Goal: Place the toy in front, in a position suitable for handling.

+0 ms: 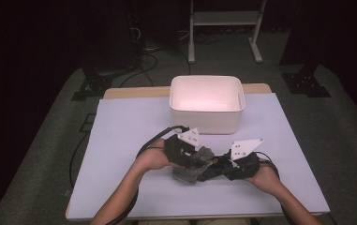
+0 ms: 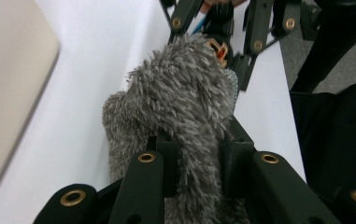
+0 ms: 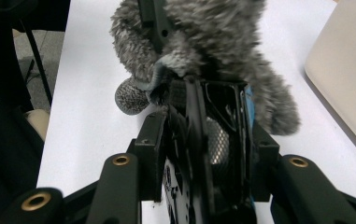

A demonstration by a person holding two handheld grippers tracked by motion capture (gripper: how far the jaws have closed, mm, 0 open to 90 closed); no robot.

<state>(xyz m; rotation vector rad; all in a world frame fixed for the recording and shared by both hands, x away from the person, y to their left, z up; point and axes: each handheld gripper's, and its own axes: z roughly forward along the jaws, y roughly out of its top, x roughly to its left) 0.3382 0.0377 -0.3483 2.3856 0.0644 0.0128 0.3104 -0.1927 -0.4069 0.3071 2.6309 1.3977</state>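
We find the fuzzy cover [image 1: 194, 166] between the fingers of our left gripper [image 1: 199, 161], which close on its near end, and the rest of it runs out beyond those fingertips. A black frame [image 3: 213, 140] sits between the fingers of our right gripper [image 1: 216, 165], its far end reaching into the cover. The two sets of fingertips meet over the table [image 1: 120, 140]. The bin [image 1: 207, 104] stands well behind both.
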